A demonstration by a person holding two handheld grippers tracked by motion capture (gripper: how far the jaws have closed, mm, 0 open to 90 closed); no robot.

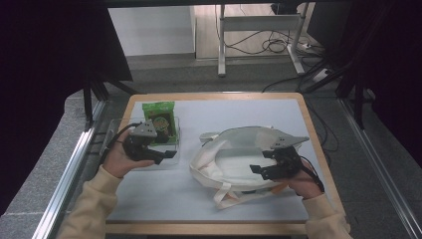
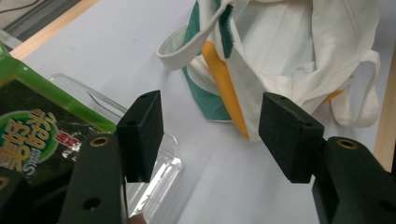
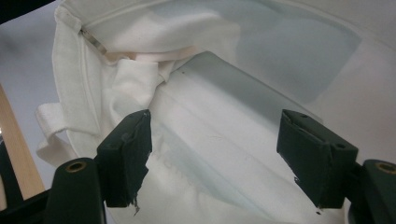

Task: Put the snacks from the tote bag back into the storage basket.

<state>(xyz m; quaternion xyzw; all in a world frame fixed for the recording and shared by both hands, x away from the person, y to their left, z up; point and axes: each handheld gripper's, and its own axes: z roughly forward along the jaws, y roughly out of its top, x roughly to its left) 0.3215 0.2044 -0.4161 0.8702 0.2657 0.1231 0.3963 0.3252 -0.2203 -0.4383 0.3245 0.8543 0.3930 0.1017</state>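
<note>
The left tool [image 1: 166,155] hangs released beside the green snack packet [image 1: 160,119] in its clear tray [image 1: 112,130] — grasping nothing. The right tool [image 1: 259,171] — jaws spread wide — hovers over the white tote bag [image 1: 234,149] on the worktop [image 1: 164,194].

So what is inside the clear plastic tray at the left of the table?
The clear plastic tray holds a green snack packet, standing upright at its far end. The left gripper and the hand cover the tray's near part, so anything lying there is hidden.
</note>
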